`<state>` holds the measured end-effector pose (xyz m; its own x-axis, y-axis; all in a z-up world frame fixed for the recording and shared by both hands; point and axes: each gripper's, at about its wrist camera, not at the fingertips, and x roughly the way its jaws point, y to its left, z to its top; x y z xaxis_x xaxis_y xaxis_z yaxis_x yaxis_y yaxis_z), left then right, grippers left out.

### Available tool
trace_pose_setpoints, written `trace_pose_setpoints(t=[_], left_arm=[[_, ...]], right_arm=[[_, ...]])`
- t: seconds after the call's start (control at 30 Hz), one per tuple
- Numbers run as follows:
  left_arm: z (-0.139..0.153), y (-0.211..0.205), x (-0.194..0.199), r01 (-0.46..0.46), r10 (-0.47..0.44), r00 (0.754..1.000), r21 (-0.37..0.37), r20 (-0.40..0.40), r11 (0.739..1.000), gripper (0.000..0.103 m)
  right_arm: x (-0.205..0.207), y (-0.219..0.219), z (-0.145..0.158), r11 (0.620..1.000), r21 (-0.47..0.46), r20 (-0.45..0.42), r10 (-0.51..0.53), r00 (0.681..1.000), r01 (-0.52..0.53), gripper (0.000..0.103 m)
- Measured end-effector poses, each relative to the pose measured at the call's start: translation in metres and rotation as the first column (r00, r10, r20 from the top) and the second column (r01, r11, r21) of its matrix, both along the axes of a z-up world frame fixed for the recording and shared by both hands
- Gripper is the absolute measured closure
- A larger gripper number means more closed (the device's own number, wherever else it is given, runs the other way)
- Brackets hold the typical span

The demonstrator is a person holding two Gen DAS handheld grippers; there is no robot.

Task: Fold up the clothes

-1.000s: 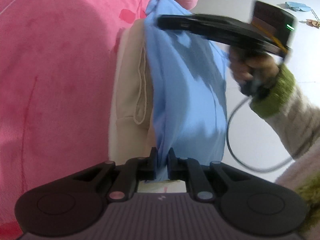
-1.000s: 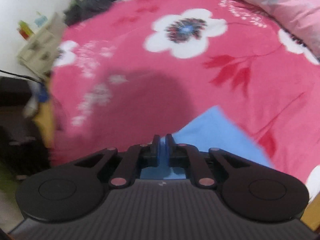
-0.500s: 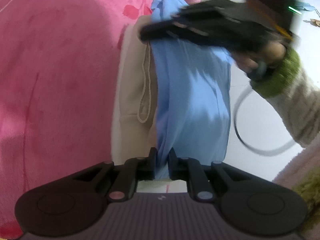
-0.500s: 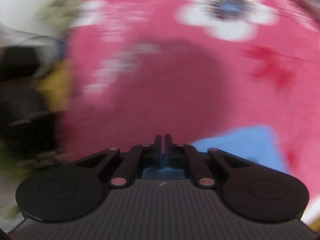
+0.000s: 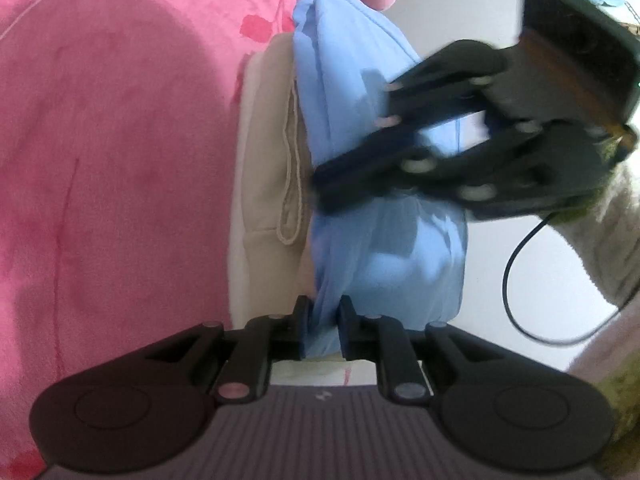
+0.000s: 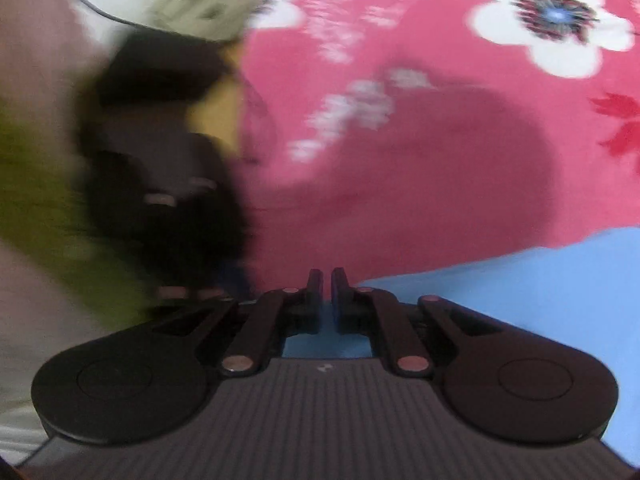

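Note:
A light blue garment (image 5: 384, 248) hangs stretched along the edge of the bed, over a beige garment (image 5: 268, 160). My left gripper (image 5: 324, 320) is shut on the near end of the blue cloth. In the left wrist view my right gripper (image 5: 320, 188) reaches across the middle of the blue garment, blurred by motion, with its fingers pressed together. From the right wrist view that gripper (image 6: 326, 284) has its fingers nearly touching, with blue cloth (image 6: 520, 304) in the gap and spreading to the right. The left gripper is a dark blur at the left of that view.
A pink flowered blanket (image 5: 120, 160) covers the bed (image 6: 440, 140) under both garments. White floor (image 5: 520, 272) lies to the right of the bed edge. A black cable (image 5: 508, 280) and a person's fuzzy sleeve (image 5: 612, 240) trail behind the right gripper.
My right gripper has swung from the far end of the blue garment toward my left gripper, bringing the cloth along. The left gripper has kept its hold and stayed put.

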<state>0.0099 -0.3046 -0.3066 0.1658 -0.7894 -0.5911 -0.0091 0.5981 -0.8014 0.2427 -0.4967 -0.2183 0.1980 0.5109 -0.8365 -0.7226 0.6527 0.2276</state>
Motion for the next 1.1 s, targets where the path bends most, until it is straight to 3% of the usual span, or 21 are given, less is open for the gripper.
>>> trace_pose_setpoints(t=[0.27, 0.4, 0.47, 0.57, 0.7, 0.83, 0.9, 0.97, 1.1], left_arm=[[0.025, 0.002, -0.014, 0.026, -0.031, 0.998, 0.097, 0.053, 0.995, 0.085], [0.056, 0.017, -0.018, 0.009, -0.030, 0.992, 0.165, 0.124, 0.986, 0.079], [0.073, 0.012, -0.007, -0.025, -0.010, 0.984, 0.195, 0.176, 0.980, 0.077], [0.087, 0.008, 0.018, -0.069, 0.013, 0.968, 0.214, 0.252, 0.974, 0.077], [0.075, -0.045, 0.096, -0.066, 0.000, 0.939, 0.181, 0.343, 0.981, 0.077], [0.055, -0.087, 0.140, -0.043, -0.037, 0.928, 0.205, 0.370, 0.978, 0.073], [0.049, -0.088, 0.143, -0.037, -0.047, 0.937, 0.234, 0.345, 0.972, 0.079], [0.045, -0.087, 0.143, -0.031, -0.056, 0.947, 0.262, 0.316, 0.965, 0.078], [0.058, -0.089, 0.143, -0.016, -0.088, 0.937, 0.294, 0.337, 0.956, 0.066]], right_arm=[[-0.034, -0.036, 0.020, 0.990, 0.100, -0.014, -0.097, 0.995, 0.098, 0.096], [-0.051, -0.053, 0.029, 0.978, 0.148, -0.024, -0.146, 0.989, 0.148, 0.094], [-0.068, -0.063, 0.027, 0.972, 0.102, 0.031, -0.215, 0.976, 0.211, 0.094], [-0.095, -0.078, 0.023, 0.950, 0.041, 0.120, -0.311, 0.943, 0.309, 0.094], [-0.109, -0.094, 0.019, 0.913, 0.059, 0.223, -0.407, 0.886, 0.405, 0.094], [-0.118, -0.119, 0.013, 0.865, 0.112, 0.204, -0.502, 0.841, 0.489, 0.096], [-0.122, -0.131, 0.010, 0.837, 0.137, 0.193, -0.547, 0.815, 0.529, 0.097], [-0.125, -0.143, 0.008, 0.807, 0.162, 0.180, -0.590, 0.787, 0.568, 0.091], [-0.132, -0.167, 0.004, 0.739, 0.210, 0.151, -0.672, 0.725, 0.640, 0.092]])
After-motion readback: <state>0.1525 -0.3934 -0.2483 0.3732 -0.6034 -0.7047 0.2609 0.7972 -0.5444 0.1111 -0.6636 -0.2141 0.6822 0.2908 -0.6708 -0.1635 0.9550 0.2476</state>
